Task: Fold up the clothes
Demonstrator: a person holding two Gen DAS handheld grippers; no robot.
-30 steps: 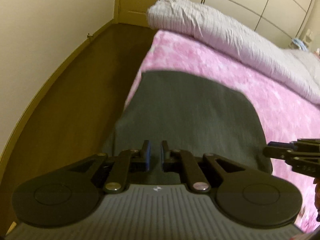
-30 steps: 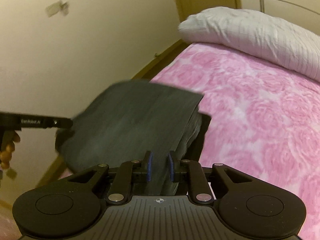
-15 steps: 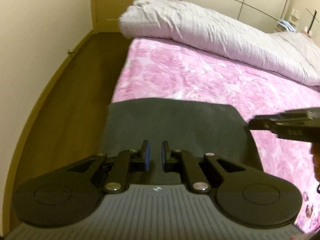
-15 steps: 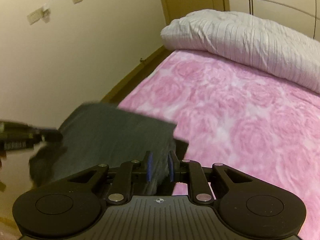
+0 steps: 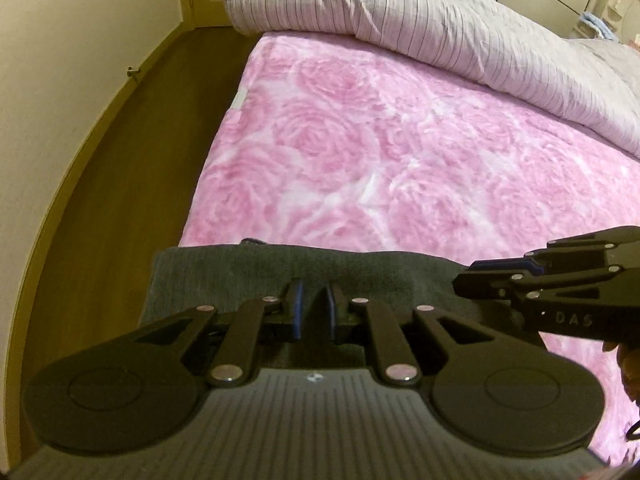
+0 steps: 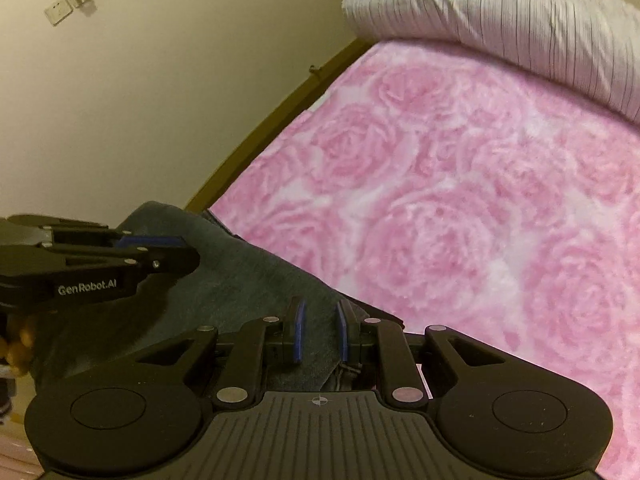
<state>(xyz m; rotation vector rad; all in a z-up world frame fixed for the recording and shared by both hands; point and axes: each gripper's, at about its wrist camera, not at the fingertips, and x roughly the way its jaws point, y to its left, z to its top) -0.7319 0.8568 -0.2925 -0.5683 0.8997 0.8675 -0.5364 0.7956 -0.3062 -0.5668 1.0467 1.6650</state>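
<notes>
1. The dark grey knitted garment (image 5: 360, 276) lies at the near corner of the bed, on the pink rose-patterned fleece blanket (image 5: 400, 152); its far edge runs straight across the left wrist view, and its left end reaches the bed's side edge above the brown wooden floor (image 5: 132, 168)
2. The left gripper (image 5: 313, 306), a black two-finger tool with blue pads, has its jaws drawn to a narrow gap with the grey cloth between the pads, so it grips the garment's near edge
3. From the right wrist view, the left gripper (image 6: 176, 252) shows side-on at the left, closed over the garment (image 6: 224, 280), with "GenRobot.AI" printed on its body
4. The right gripper (image 6: 319, 330) has its blue pads a little wider apart, still narrow; grey fabric fills the gap between them and a folded edge of cloth sits just below, so it appears to pinch the garment too, though actual pad contact is hard to confirm
5. In the left wrist view, the right gripper (image 5: 476, 270) comes in from the right, its tip on the garment's right end
6. A pale lilac striped duvet (image 5: 420, 20) is bunched along the far side of the bed, well apart from the garment
7. A cream wall (image 6: 160, 80) with a wooden skirting board runs beside the bed, and a white wall switch plate (image 6: 58, 12) sits high on it
</notes>
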